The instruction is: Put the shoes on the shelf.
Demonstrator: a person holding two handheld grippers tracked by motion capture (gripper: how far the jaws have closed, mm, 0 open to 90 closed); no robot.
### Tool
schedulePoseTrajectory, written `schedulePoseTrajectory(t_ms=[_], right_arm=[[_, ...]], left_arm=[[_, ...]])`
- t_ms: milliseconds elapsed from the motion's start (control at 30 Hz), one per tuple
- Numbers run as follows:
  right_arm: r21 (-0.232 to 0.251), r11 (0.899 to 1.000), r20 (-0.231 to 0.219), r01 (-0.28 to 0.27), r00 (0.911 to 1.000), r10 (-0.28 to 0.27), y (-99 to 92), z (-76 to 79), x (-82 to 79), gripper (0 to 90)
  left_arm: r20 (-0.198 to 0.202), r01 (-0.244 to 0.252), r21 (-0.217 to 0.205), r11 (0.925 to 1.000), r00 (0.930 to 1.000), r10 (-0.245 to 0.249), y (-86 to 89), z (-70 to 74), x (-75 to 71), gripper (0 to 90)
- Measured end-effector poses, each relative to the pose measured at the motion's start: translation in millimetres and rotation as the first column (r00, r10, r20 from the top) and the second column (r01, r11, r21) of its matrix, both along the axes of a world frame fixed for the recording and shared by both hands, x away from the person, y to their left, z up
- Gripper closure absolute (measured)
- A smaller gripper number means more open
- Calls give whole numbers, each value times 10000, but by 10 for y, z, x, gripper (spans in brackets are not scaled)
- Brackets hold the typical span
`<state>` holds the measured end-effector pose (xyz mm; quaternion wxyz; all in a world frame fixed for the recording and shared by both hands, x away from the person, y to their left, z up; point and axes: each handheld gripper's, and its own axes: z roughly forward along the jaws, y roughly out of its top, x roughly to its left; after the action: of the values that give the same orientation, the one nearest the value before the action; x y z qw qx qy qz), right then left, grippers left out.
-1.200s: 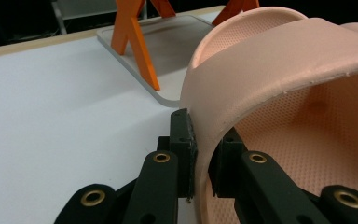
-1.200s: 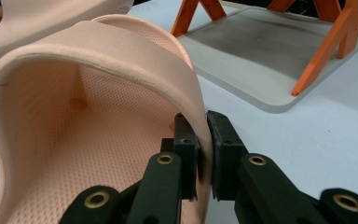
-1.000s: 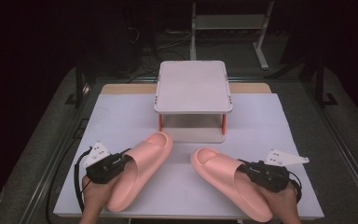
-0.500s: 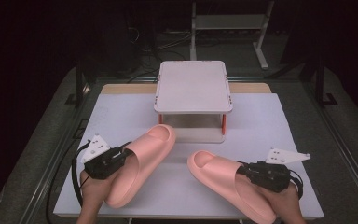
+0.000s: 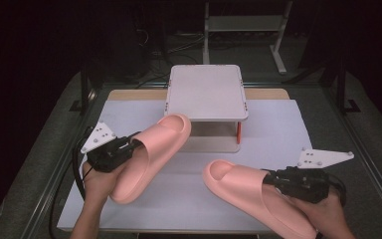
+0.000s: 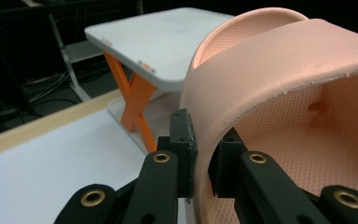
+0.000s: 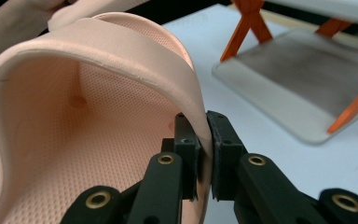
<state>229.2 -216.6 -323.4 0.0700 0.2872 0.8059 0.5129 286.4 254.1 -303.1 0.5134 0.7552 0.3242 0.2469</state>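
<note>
We see a big worktop with a white sheet on it. At the back of it stands a small white rack with orange legs and a low shelf under its top.

Next come two pink slippers. The left slipper points its toe at the rack, and the toe is just beside the rack's front edge. We think it is aimed there so it can go on the rack or on the shelf under it. The right slipper is nearer to the person, with its toe pointing at the middle of the worktop.

Now the small parts. The left claw is clenched on the side wall of the left slipper's strap, one jaw outside and one inside. The right claw pinches the right slipper's strap the same way. We think the thin strap wall is a good place to grab, because the jaws fit around it.
</note>
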Motion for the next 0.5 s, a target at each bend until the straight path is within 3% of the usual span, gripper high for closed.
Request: schedulePoseTrajectory(t_ms=[233,500], right_arm=[[27,10000,427,-96,9990,94,10,219,147,831],[284,9991,511,-318,9982,303,43,415,507,831]], left_arm=[[113,83,-94,9999,9999,-82,-65,190,201,812],[116,-234,26,9997,9997,233,-127,390,472,812]])
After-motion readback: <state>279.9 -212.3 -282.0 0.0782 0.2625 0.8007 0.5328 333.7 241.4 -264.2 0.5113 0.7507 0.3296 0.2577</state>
